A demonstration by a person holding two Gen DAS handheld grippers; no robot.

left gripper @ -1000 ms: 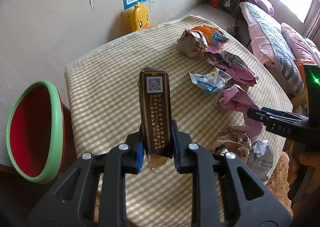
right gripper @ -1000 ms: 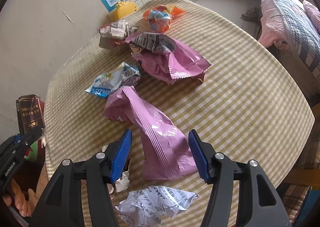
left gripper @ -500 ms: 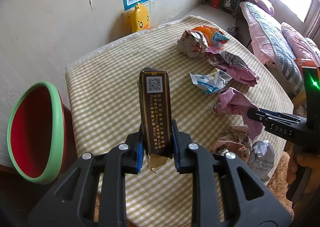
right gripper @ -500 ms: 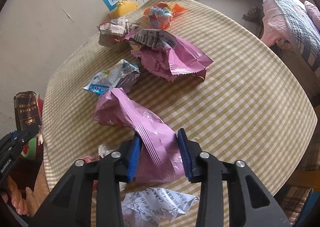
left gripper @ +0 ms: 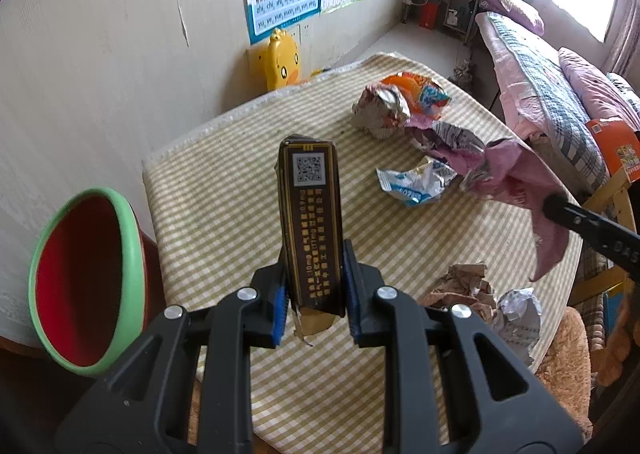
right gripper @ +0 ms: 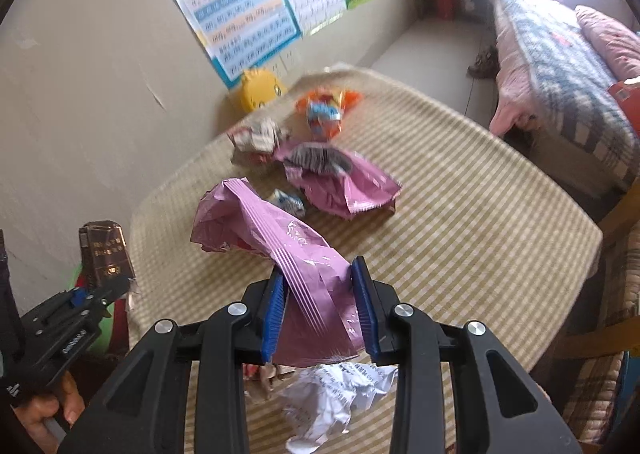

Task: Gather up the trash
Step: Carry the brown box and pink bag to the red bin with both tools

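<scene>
My left gripper (left gripper: 313,290) is shut on a dark brown carton (left gripper: 311,222) with a QR code, held upright above the checked table (left gripper: 224,190); it also shows in the right wrist view (right gripper: 106,254). My right gripper (right gripper: 320,310) is shut on a pink plastic bag (right gripper: 276,238) and holds it lifted off the table; the bag also hangs in the left wrist view (left gripper: 524,190). A red bin with a green rim (left gripper: 84,278) stands left of the table.
More trash lies on the table: a blue-white wrapper (left gripper: 416,186), an orange snack bag (left gripper: 420,94), crumpled foil (left gripper: 380,114), another pink bag (right gripper: 344,182), white crumpled paper (right gripper: 336,398) and brown paper (left gripper: 460,290). A yellow duck toy (left gripper: 284,64) stands by the wall. A bed (left gripper: 552,94) is at the right.
My right gripper closed on the pink bag and lifted it off the table. My left gripper still holds the carton in about the same place.
</scene>
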